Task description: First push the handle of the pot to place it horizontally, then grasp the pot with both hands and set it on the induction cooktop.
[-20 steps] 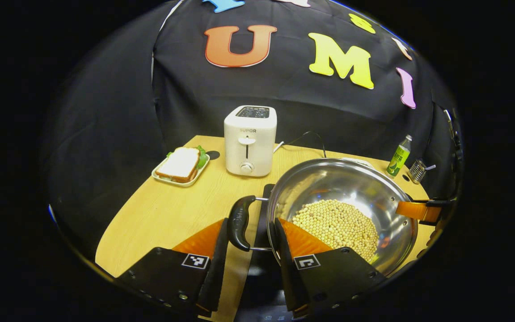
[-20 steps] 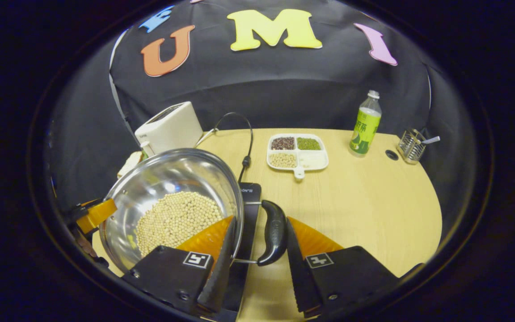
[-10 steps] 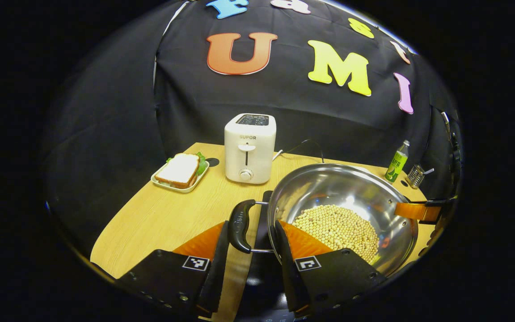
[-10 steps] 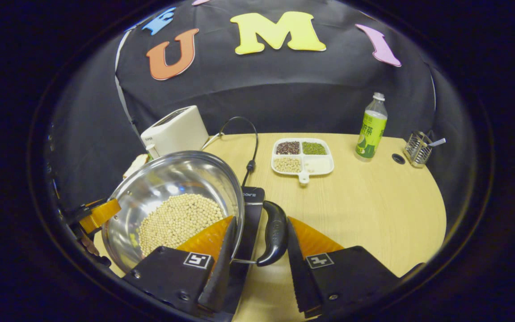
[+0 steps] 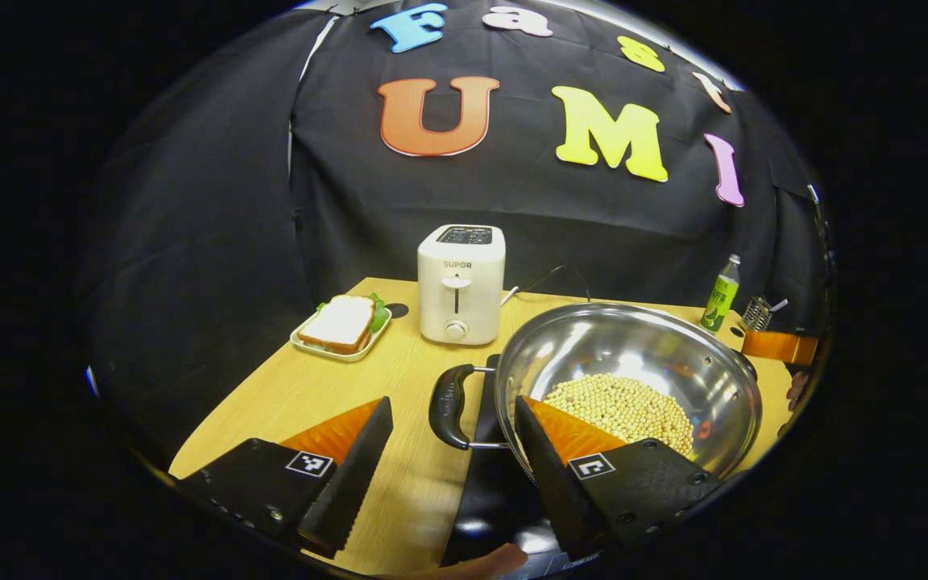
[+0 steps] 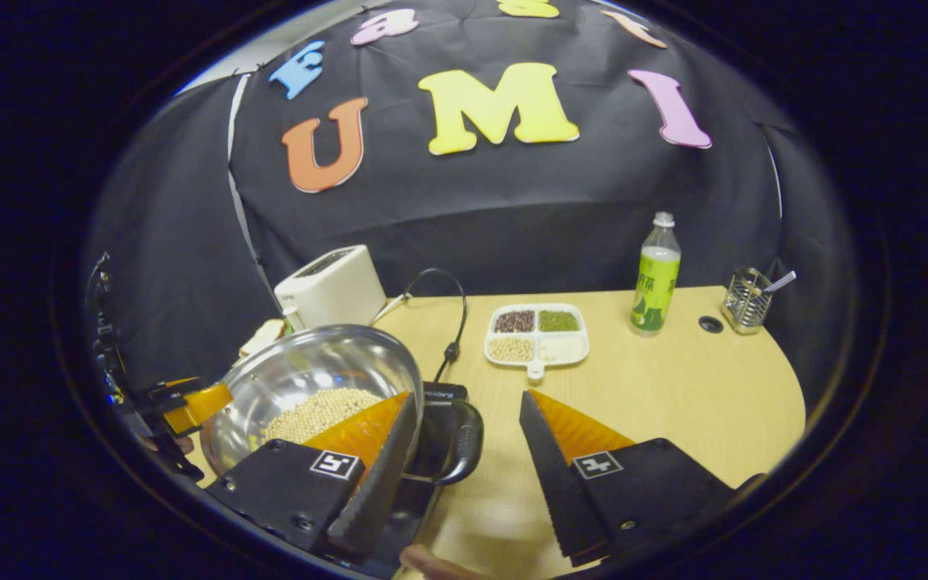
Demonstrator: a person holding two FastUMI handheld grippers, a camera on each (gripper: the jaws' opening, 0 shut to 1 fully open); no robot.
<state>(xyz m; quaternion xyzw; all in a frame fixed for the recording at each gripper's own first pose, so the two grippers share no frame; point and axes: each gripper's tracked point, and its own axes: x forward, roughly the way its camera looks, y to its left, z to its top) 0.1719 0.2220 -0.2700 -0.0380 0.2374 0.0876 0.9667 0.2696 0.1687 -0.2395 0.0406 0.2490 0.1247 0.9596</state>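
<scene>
A steel pot (image 5: pixel 633 346) half full of pale beans sits on the black induction cooktop (image 5: pixel 486 503), its two black side handles lying level. My left gripper (image 5: pixel 453 405) is open, its fingers standing apart on either side of the pot's left handle (image 5: pixel 446 411) without touching it. In the right gripper view the pot (image 6: pixel 303 379) sits low on the left over the cooktop (image 6: pixel 441 394). My right gripper (image 6: pixel 468 398) is open too, with the right handle (image 6: pixel 468 447) lying loose near its left finger. The other gripper's orange fingers show at the pot's far side (image 5: pixel 778 346) (image 6: pixel 194 400).
On the wooden table (image 6: pixel 673 403) stand a white toaster (image 5: pixel 461 282), a sandwich on a plate (image 5: pixel 341 325), a divided tray of beans (image 6: pixel 536 337), a green bottle (image 6: pixel 655 278) and a wire holder (image 6: pixel 746 300). A black cable (image 6: pixel 452 310) runs to the cooktop.
Both grippers have opened and let go of the pot's handles, then drawn back a little. The pot has settled lower on the cooktop.
</scene>
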